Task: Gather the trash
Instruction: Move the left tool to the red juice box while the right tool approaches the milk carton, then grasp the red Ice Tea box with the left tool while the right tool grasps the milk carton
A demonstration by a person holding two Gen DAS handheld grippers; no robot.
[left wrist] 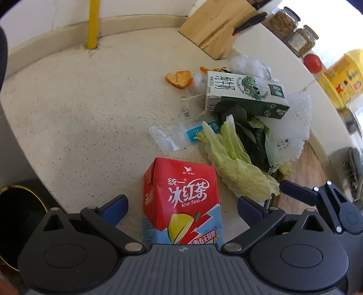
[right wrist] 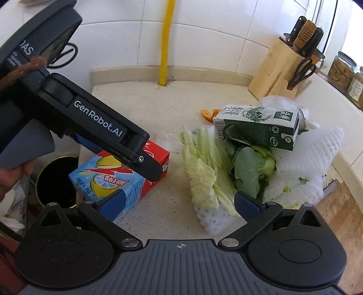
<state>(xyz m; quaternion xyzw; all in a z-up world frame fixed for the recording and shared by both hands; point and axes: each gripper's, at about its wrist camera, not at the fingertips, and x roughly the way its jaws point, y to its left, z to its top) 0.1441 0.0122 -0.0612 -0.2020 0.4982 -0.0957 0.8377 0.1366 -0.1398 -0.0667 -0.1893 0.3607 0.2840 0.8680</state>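
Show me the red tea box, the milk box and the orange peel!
Tea box (left wrist: 181, 192), left wrist view: red front face.
Milk box (right wrist: 256, 129), right wrist view: green side.
Orange peel (left wrist: 179, 78), left wrist view: middle.

Two cartons (left wrist: 181, 199) (left wrist: 245, 95); two jars (left wrist: 283, 20) (left wrist: 302, 39)

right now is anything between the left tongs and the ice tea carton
Nothing visible. The left tongs are open with the red ice tea carton already lying between their fingers on the counter. The cabbage leaves lie off to the right.
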